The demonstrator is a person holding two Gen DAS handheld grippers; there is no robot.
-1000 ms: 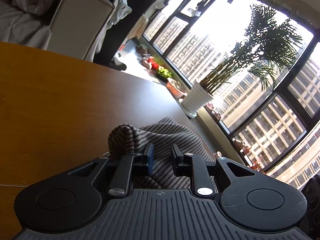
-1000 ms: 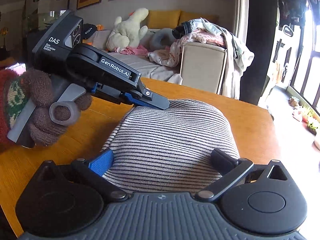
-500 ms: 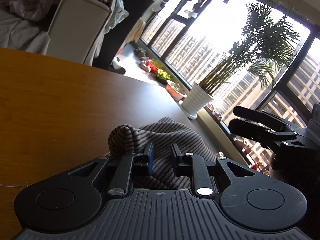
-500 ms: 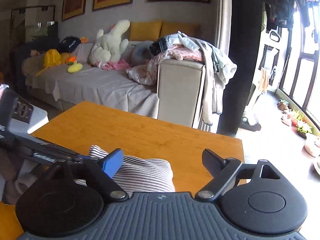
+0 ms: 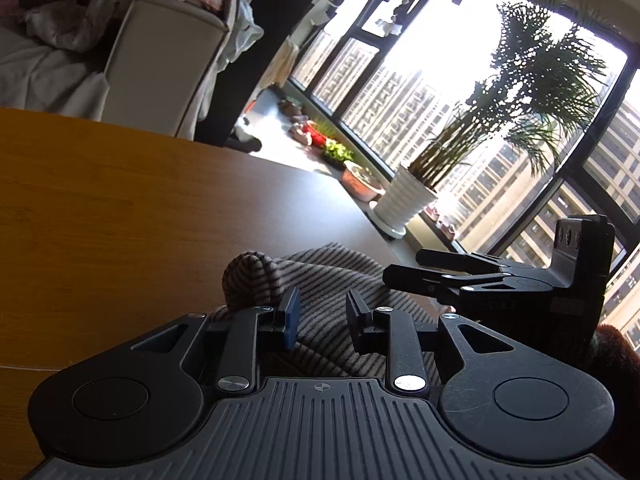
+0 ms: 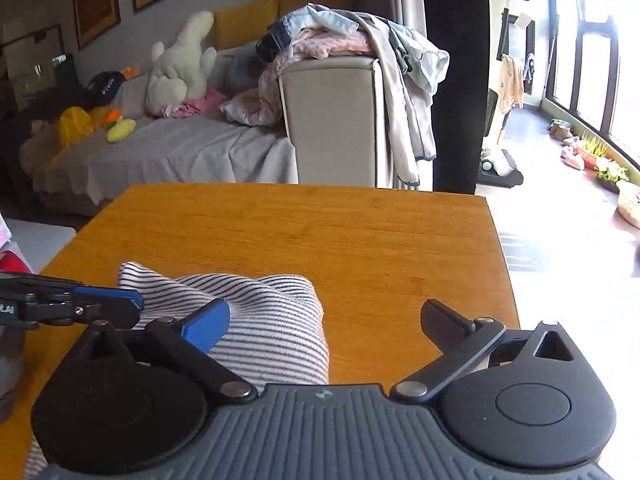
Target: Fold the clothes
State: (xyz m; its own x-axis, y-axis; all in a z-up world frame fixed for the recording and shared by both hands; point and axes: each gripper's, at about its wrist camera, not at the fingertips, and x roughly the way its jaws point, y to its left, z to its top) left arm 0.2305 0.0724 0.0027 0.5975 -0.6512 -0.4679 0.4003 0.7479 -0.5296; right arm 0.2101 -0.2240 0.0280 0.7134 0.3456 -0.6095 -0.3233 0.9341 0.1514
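Observation:
A folded black-and-white striped garment (image 6: 256, 320) lies on the wooden table (image 6: 360, 240); it also shows in the left wrist view (image 5: 320, 280). My left gripper (image 5: 322, 314) hovers low over the garment, jaws a small gap apart with nothing pinched between them. It shows from the side at the left of the right wrist view (image 6: 132, 305). My right gripper (image 6: 324, 322) is wide open and empty, its blue finger (image 6: 206, 324) over the garment's near side. It shows at the right of the left wrist view (image 5: 404, 270).
A sofa (image 6: 160, 152) with a plush toy (image 6: 180, 68) and a heap of clothes (image 6: 344, 40) stands behind the table. A potted palm (image 5: 408, 200) and small pots sit by the tall windows. The table's right edge (image 6: 500, 260) drops to the floor.
My right gripper has risen and drawn back from around the garment, moving to its right side. My left gripper stays over the cloth, its jaws a little wider. The garment lies lower.

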